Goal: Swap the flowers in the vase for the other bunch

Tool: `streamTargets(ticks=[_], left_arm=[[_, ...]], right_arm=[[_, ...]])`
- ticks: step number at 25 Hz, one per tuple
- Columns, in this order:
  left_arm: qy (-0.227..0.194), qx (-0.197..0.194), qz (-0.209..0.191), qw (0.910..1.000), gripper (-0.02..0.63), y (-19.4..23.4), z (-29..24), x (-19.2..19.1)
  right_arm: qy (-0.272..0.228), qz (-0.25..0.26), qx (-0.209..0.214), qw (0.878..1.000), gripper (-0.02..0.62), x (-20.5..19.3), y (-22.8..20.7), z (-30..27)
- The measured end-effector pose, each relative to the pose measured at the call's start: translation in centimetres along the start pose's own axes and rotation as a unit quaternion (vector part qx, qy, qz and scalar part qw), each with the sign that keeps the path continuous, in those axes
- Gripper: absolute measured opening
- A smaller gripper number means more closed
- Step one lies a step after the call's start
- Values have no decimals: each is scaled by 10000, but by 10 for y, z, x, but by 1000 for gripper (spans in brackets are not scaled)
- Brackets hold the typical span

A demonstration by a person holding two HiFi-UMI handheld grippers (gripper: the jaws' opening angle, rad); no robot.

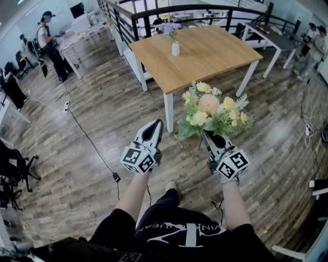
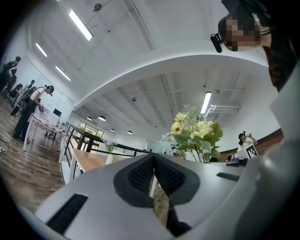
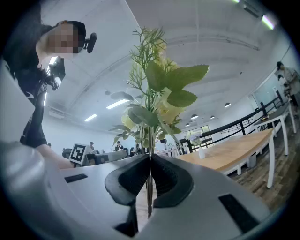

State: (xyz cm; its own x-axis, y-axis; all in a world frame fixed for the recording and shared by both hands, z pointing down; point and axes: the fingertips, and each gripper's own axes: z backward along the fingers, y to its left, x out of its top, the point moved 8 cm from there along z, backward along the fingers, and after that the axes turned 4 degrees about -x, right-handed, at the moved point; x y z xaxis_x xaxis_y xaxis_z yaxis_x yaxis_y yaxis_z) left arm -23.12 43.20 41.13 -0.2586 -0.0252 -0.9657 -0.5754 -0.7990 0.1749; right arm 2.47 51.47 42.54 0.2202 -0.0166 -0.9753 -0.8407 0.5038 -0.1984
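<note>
In the head view a small white vase (image 1: 176, 49) with purple flowers (image 1: 170, 28) stands on the wooden table (image 1: 215, 51) ahead. My right gripper (image 1: 209, 136) is shut on the stems of a yellow and peach bunch (image 1: 211, 109), held upright in front of me, short of the table. In the right gripper view the stems (image 3: 149, 165) run between the closed pads and the leaves (image 3: 159, 89) rise above; the vase (image 3: 201, 152) shows far off. My left gripper (image 1: 155, 126) is shut with nothing in it, level beside the right. The left gripper view shows its pads (image 2: 140, 174) pressed together.
A white table leg (image 1: 168, 112) stands just ahead between the grippers. A black railing (image 1: 154, 15) runs behind the table. A person (image 1: 51, 43) stands at desks on the far left. A black cable (image 1: 89, 140) crosses the wooden floor; office chairs (image 1: 13, 169) line the left edge.
</note>
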Motion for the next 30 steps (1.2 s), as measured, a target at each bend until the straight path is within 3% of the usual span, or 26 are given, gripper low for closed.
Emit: streamTargets(ticks=[13, 30], left_arm=[[19, 196, 14, 9998, 11, 88, -51, -3], [141, 54, 208, 9997, 11, 134, -96, -21]], right_arm=[[-68, -129, -332, 9993, 38, -3, -57, -73], [-232, -208, -430, 9986, 40, -6, -98, -123]])
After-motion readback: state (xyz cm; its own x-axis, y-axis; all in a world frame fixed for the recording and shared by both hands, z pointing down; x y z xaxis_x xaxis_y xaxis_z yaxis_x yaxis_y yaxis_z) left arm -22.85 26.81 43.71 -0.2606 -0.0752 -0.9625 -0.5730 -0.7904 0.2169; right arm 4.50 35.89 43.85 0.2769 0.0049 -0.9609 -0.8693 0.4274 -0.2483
